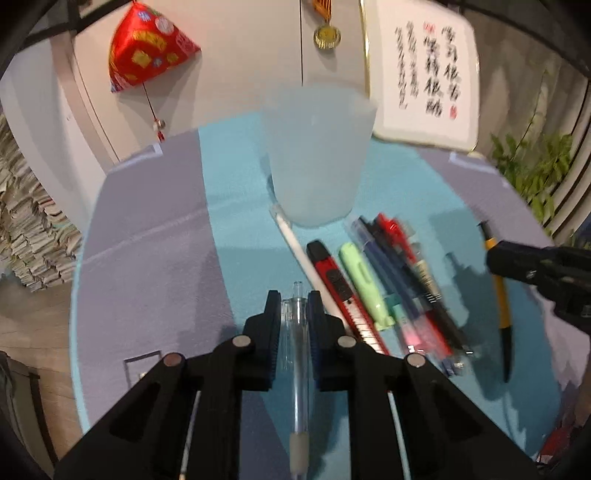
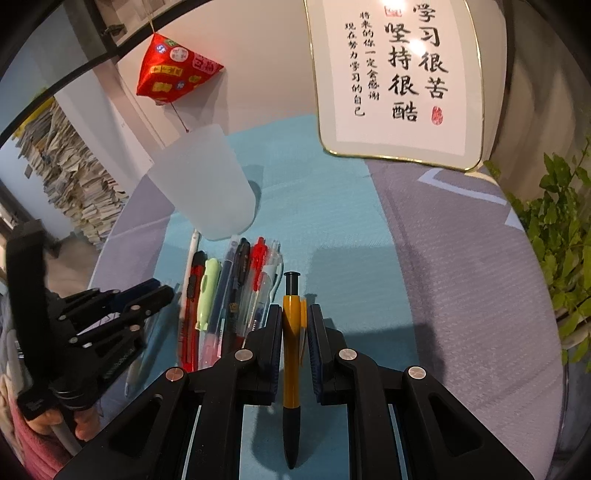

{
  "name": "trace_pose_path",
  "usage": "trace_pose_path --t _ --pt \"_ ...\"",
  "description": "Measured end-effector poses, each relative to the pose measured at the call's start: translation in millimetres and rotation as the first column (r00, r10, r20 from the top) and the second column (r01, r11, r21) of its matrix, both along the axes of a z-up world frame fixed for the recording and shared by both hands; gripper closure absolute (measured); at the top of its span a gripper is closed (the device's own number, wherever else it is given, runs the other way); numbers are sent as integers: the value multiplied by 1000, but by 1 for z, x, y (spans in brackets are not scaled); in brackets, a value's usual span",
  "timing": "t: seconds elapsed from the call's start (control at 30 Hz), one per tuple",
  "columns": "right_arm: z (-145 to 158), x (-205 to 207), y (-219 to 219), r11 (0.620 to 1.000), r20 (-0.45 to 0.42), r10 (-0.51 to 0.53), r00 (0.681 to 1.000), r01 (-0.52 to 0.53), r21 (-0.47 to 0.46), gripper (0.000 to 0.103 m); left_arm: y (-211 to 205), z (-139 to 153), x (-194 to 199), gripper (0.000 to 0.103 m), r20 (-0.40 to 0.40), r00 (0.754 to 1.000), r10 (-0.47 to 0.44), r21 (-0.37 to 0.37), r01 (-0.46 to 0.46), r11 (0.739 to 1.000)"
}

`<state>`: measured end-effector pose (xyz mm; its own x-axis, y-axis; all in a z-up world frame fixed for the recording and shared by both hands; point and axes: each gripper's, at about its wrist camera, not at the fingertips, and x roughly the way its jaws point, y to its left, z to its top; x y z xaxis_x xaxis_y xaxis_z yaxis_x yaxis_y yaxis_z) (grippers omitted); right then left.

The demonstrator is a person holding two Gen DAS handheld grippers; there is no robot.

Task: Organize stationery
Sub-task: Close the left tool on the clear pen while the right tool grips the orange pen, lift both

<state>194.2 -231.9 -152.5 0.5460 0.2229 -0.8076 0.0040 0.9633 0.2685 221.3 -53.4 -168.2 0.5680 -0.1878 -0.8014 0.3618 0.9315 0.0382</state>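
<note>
My left gripper (image 1: 294,299) is shut on a clear pen (image 1: 299,369), which lies lengthwise between the pads over the teal mat (image 1: 240,221). In the right wrist view, my right gripper (image 2: 294,310) is shut on a yellow pen with a black tip (image 2: 291,362), held above the mat. A frosted white cup (image 1: 317,158) stands upright at the mat's far end. In front of it lie a white pen (image 1: 295,240), a red utility knife (image 1: 340,288), a green highlighter (image 1: 364,280) and several pens (image 1: 406,277) side by side.
A framed calligraphy board (image 2: 399,81) leans at the back right. A green plant (image 2: 565,240) stands at the right table edge. A red fabric ornament (image 1: 147,51) and a medal (image 1: 327,35) hang on the wall. Stacked papers (image 1: 26,229) sit beyond the left edge.
</note>
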Motion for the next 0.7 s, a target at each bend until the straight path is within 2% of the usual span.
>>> trace_pose_path --t 0.23,0.4,0.7 --pt "20 -14 4 1000 47 6 999 -7 7 88 7 47 -29 91 120 993 5 -35 -1 999" --pt "37 -25 7 1000 91 11 996 -11 8 88 13 68 -44 91 177 984 15 -56 -5 998" --pt "66 -40 16 999 180 28 983 -24 -26 88 13 93 -50 91 230 973 24 -82 -5 997"
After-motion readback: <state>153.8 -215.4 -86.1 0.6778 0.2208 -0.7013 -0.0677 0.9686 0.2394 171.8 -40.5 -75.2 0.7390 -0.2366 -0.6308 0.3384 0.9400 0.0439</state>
